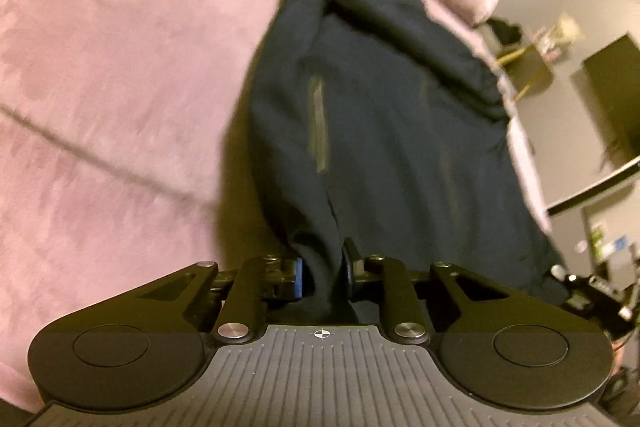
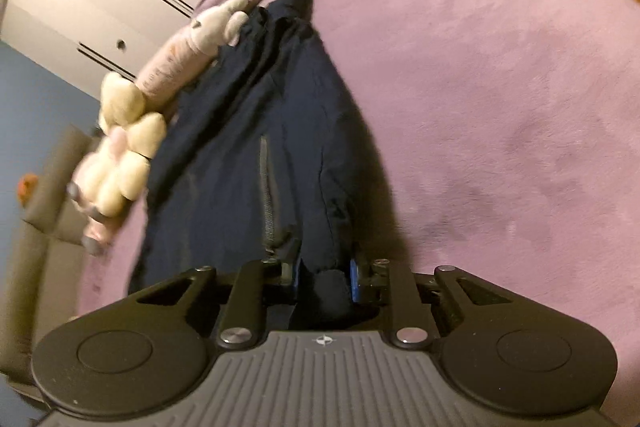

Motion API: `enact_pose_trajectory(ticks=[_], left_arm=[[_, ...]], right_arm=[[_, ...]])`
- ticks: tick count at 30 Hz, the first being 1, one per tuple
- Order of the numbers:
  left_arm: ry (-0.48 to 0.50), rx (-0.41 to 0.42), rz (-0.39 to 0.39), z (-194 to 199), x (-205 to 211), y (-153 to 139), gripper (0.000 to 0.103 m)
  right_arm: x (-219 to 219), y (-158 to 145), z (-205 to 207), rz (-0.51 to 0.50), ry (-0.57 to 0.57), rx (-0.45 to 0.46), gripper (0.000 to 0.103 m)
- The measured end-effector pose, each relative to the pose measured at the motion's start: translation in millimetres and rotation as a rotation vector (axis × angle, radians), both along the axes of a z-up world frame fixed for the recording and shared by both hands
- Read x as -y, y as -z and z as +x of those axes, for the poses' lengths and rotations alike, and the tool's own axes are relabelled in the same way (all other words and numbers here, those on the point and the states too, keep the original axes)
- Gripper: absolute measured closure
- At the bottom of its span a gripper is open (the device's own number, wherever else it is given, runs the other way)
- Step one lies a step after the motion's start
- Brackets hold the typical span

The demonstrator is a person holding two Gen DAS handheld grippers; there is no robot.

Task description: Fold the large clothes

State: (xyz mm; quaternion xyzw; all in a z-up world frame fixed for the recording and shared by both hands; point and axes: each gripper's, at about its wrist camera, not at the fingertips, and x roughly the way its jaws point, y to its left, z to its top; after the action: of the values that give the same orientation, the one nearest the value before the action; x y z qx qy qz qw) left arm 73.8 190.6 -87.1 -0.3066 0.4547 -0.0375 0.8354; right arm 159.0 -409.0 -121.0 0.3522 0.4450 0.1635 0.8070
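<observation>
Left gripper (image 1: 324, 277) and right gripper (image 2: 324, 275) are each pinching the dark navy garment (image 1: 380, 131), apparently a jacket, over the purple blanket (image 1: 112, 67).

Purple bed (image 2: 500, 87): navy garment (image 2: 248, 147), plush toy (image 2: 132, 131)

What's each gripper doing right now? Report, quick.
Left gripper: closed on the dark navy garment.
Right gripper: closed on the same garment's edge.

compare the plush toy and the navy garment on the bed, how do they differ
The plush toy is pale cream and pink, small and stuffed; the navy garment is dark, large and limp. The toy lies loose at the garment's edge, while the garment is clamped in both jaws. Both rest on the purple bedspread.
</observation>
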Motion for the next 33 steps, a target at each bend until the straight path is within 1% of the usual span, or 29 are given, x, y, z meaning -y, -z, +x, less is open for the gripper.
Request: enact_pose_trajectory(ticks=[2,5,7,10,12,14,17,19,21,22,23,24,26,27,29,30,31,32,33], left_arm=[[-0.024,0.050,-0.032,9.2,-3.4,-17.6,0.083],[-0.085,0.127,-0.073,34.8,-12.1,-42.3,0.084],[-0.138,0.158,-0.109,59.6,-23.0,-53.8,0.084],[-0.201,0.177,-0.105,102.3,-34.6,-59.4,0.084],[-0.253,0.156,-0.113,134.7,-43.5,-50.6,0.084],[-0.284,0.125,-0.118,161.4,-51.8,-34.5,0.084],[-0.331,0.032,-0.119,198.8,-57.1,-2.8,0.084],[-0.356,-0.006,-0.129,217.9,-59.0,15.9,0.083],[-0.365,0.001,-0.141,224.6,-63.9,25.9,0.079],[-0.364,-0.016,-0.136,229.7,-64.2,29.4,0.078],[-0.361,-0.021,-0.143,229.7,-67.1,32.3,0.078],[-0.351,-0.014,-0.160,229.8,-68.7,33.8,0.076],[-0.329,0.009,-0.180,226.9,-74.3,31.6,0.073],[-0.322,0.022,-0.188,222.6,-77.5,28.0,0.071],[-0.330,0.079,-0.206,208.1,-84.0,16.2,0.061],[-0.348,0.123,-0.201,199.6,-87.6,8.5,0.051],[-0.370,0.169,-0.173,191.9,-89.8,-0.3,0.033],[-0.385,0.210,-0.123,186.2,-90.3,-10.3,0.026],[-0.390,0.252,-0.054,181.2,-89.6,-19.3,0.018]], right_arm=[[-1.6,-11.0,7.5,0.061,0.006,0.028,0.084],[-6.3,-33.8,30.4,0.101,0.050,0.095,0.084],[-9.5,-44.8,53.0,0.107,0.083,0.115,0.085],[-22.5,-60.2,96.4,0.090,0.136,0.139,0.085],[-33.1,-63.5,124.2,0.069,0.179,0.130,0.085],[-41.9,-58.3,154.9,0.070,0.223,0.103,0.085],[-63.0,-39.6,197.4,0.041,0.264,0.041,0.085],[-81.4,-25.4,222.3,-0.024,0.262,0.000,0.085],[-96.3,-12.0,240.5,-0.100,0.236,-0.017,0.084],[-101.9,-6.1,246.1,-0.130,0.225,-0.023,0.084],[-104.6,-1.0,245.7,-0.151,0.215,-0.026,0.084],[-107.8,4.6,249.2,-0.169,0.202,-0.027,0.084],[-110.7,10.4,250.3,-0.177,0.189,-0.024,0.084],[-110.2,10.2,250.3,-0.179,0.167,-0.014,0.081],[-104.1,3.4,248.5,-0.166,0.141,-0.001,0.079],[-96.6,-4.6,243.5,-0.141,0.143,0.037,0.075],[-88.2,-12.6,237.3,-0.117,0.155,0.091,0.072],[-80.5,-19.3,229.7,-0.094,0.167,0.143,0.065],[-75.3,-23.1,223.5,-0.080,0.169,0.178,0.057]])
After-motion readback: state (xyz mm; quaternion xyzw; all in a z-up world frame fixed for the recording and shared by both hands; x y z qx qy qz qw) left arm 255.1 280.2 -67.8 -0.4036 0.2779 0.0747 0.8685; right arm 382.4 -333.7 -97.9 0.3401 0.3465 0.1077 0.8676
